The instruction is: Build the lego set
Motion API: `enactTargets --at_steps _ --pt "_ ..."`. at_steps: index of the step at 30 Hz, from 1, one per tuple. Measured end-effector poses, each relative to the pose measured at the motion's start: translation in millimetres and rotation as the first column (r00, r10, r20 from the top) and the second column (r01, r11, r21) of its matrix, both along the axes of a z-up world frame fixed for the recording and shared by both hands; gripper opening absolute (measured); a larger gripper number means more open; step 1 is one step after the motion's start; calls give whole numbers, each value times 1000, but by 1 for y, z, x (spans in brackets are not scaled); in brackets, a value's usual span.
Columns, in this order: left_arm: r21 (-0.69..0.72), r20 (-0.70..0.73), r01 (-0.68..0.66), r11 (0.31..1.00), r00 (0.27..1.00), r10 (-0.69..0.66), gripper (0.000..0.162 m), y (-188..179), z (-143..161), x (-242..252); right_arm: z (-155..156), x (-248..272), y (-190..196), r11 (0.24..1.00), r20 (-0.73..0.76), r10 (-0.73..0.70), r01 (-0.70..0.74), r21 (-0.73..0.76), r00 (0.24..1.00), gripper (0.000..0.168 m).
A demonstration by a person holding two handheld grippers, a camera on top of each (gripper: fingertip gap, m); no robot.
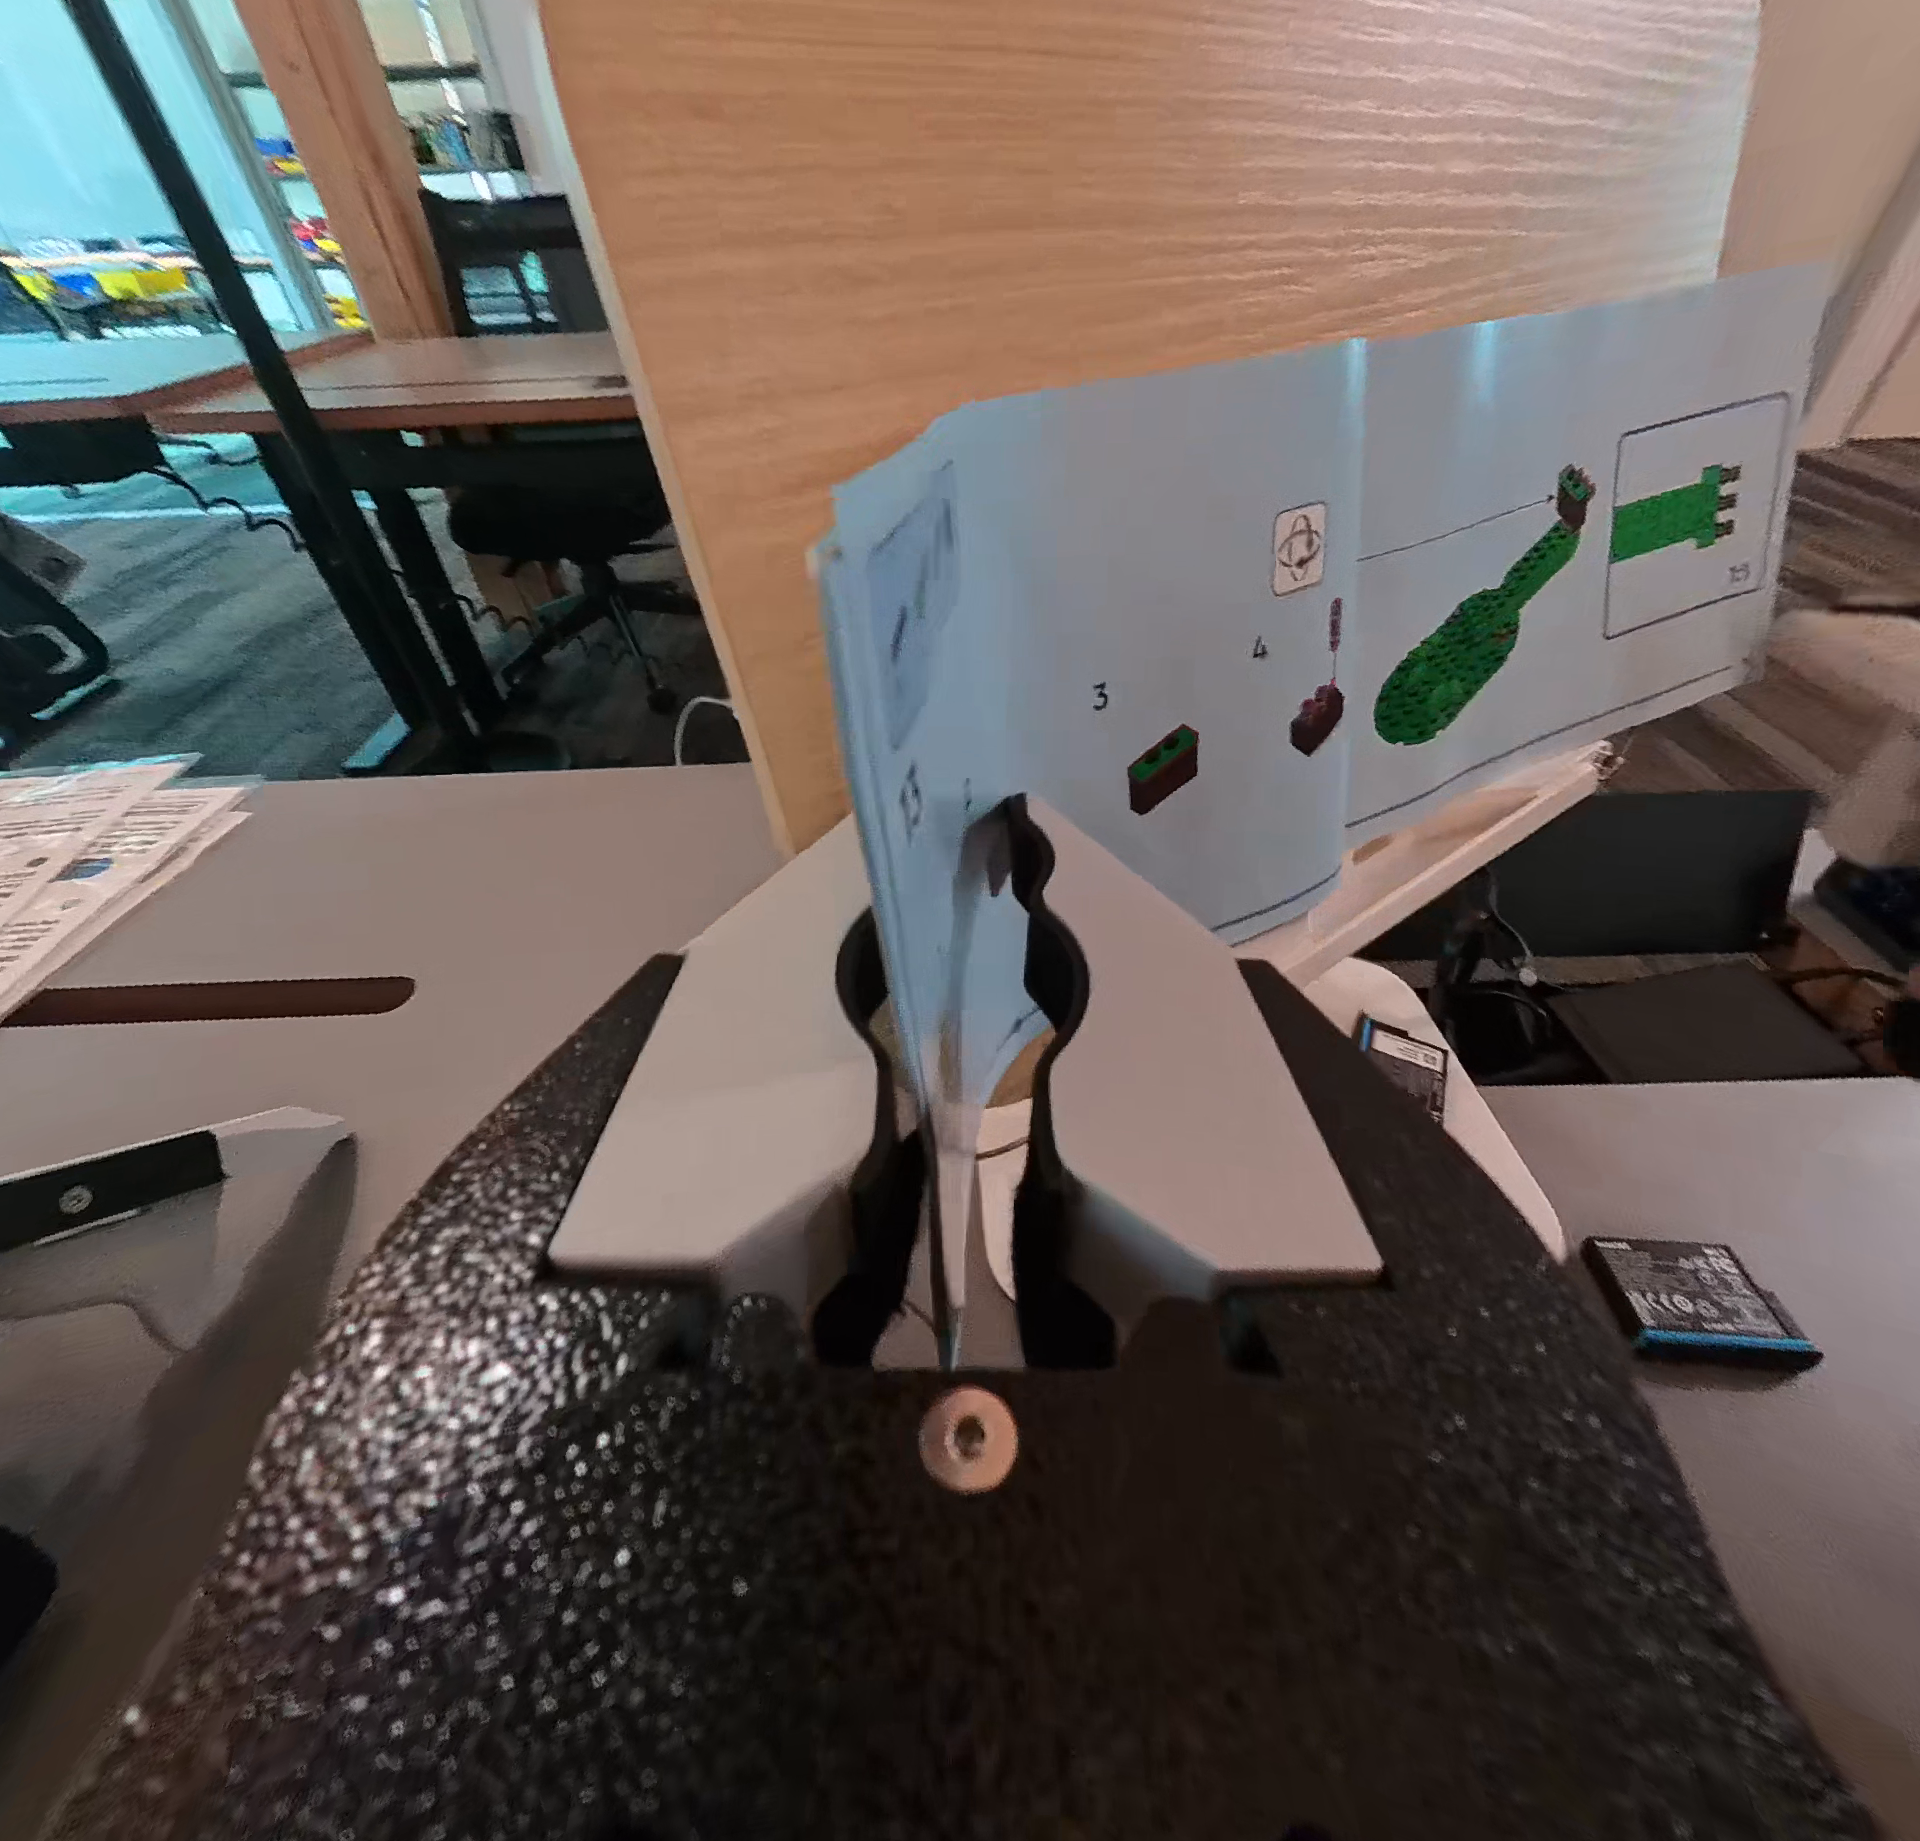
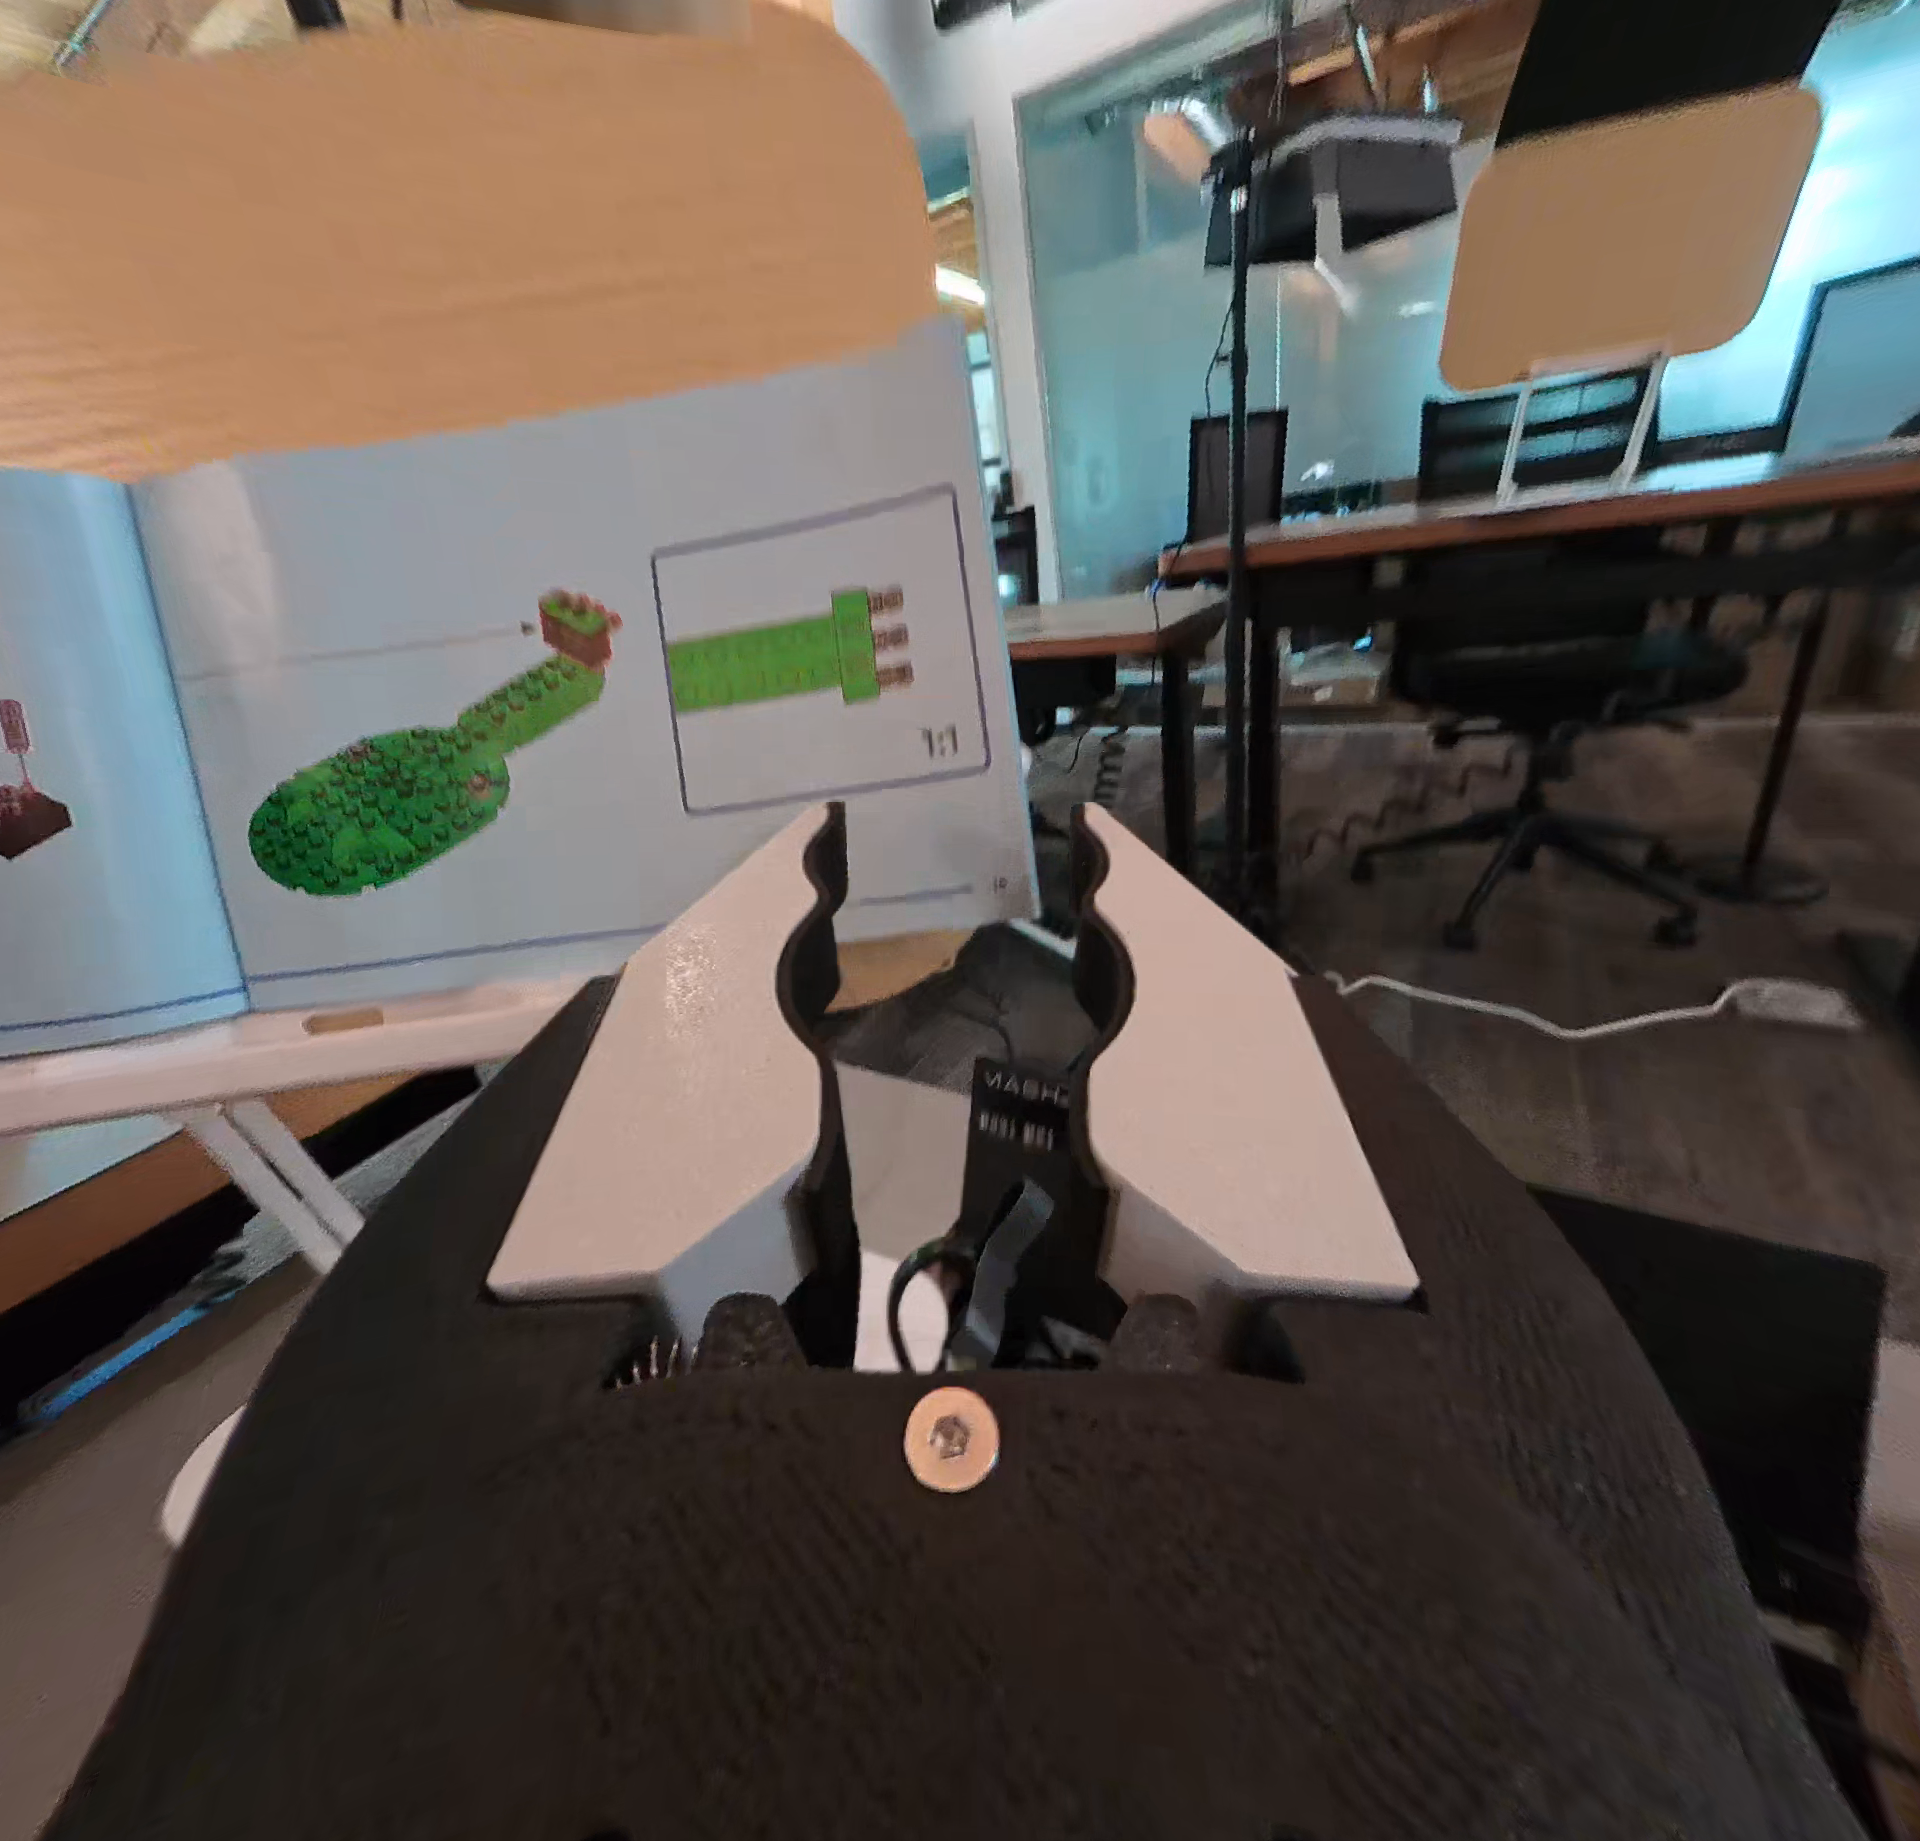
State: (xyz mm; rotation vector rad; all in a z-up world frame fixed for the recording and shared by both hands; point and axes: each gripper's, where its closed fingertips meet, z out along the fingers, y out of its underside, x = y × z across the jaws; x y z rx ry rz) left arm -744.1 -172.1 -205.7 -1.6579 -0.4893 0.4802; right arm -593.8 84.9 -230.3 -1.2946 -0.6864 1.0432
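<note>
The pale-blue instruction booklet (image 1: 1455, 586) stands open on a white stand (image 1: 1455, 835) at one o'clock, showing green brick drawings. The left gripper (image 1: 982, 856) pinches its lifted pages; the right gripper (image 2: 956, 856) gapes empty, booklet at ten o'clock.

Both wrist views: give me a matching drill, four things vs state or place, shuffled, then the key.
Things:
1. left gripper
2. right gripper
3. instruction booklet
4. black battery pack

States:
A. lying flat on the grey table
B. open, nothing between the fingers
C. pinching a page
D. propped open on a white stand

Pairs: 1-C, 2-B, 3-D, 4-A
</note>
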Motion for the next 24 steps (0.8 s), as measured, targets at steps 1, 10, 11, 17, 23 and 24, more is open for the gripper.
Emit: enactTargets --at_steps 1,10,11,17,23,24 --pt "13 -19 -23 1000 1000 23 20 -3 2 -1 -6 -2 -1 1000 13 4 -4 -12 1000 42" --pt "63 -59 -208 976 976 211 66 -33 4 -20 -4 -18 -51 968 70 24 -40 247 997 19" --pt "69 -56 -237 969 969 241 74 -40 4 -22 -5 -22 -56 966 79 37 -56 254 996 16" --pt "215 168 -209 954 970 175 101 -58 -8 12 -12 -44 -67 967 128 78 -107 230 989 10" --pt "162 -171 -255 953 944 282 49 -54 2 48 1 -48 -117 909 87 225 -241 339 970 10" --pt "192 -136 -260 946 948 288 46 -59 -2 45 4 -49 -142 841 114 272 -293 455 956 10"
